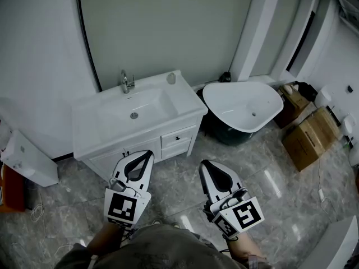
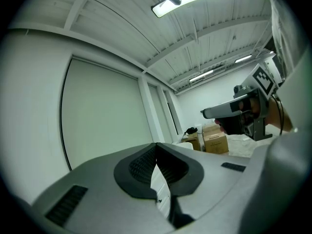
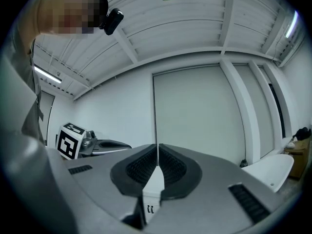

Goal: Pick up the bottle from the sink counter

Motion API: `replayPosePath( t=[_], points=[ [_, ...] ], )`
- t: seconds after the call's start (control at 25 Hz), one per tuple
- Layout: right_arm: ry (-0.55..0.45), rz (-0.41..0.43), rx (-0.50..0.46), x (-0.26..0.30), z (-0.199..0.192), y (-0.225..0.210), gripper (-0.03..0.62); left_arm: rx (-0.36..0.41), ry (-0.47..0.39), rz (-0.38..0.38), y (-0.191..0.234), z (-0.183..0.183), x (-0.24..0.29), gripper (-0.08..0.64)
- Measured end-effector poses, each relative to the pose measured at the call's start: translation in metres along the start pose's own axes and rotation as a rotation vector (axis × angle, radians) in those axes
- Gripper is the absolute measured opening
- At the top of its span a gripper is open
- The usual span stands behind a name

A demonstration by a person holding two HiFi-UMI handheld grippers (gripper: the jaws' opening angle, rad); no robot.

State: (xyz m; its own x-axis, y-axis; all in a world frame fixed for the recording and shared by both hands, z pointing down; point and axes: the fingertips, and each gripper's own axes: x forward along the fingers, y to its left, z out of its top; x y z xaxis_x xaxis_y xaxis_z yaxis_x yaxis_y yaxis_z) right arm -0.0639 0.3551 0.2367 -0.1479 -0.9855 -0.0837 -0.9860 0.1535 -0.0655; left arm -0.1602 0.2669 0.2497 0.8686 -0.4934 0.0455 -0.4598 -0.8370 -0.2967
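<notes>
A small pale bottle point(image 1: 171, 78) stands on the back right corner of the white sink counter point(image 1: 185, 106), right of the chrome faucet point(image 1: 127, 82). My left gripper point(image 1: 147, 153) hangs in front of the vanity, well short of the bottle, its jaws shut with nothing between them. My right gripper point(image 1: 205, 163) is beside it over the floor, also shut and empty. In the left gripper view the pads point(image 2: 146, 165) meet at the tip, and the right gripper point(image 2: 229, 110) shows off to the side. The right gripper view shows its pads point(image 3: 168, 167) pressed together too.
The vanity has drawers point(image 1: 178, 137) below the basin point(image 1: 134, 112). A white bathtub point(image 1: 244, 105) stands on the marble floor to the right, with cardboard boxes point(image 1: 309, 136) beyond it. A white unit point(image 1: 28, 158) sits at the left by the wall.
</notes>
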Motion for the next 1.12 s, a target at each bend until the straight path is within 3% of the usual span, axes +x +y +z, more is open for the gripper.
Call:
replayPosePath(
  t=[0.52,1.12],
  points=[
    [0.029,0.018,-0.012,-0.016,-0.020,-0.032,0.032,0.001,-0.016,0.031,-0.025,0.001,0.019,0.017],
    [0.013,-0.029,-0.049,0.003,-0.040,-0.080,0.034,-0.051,0.006,0.067,-0.015,-0.041,0.049,0.017]
  ],
)
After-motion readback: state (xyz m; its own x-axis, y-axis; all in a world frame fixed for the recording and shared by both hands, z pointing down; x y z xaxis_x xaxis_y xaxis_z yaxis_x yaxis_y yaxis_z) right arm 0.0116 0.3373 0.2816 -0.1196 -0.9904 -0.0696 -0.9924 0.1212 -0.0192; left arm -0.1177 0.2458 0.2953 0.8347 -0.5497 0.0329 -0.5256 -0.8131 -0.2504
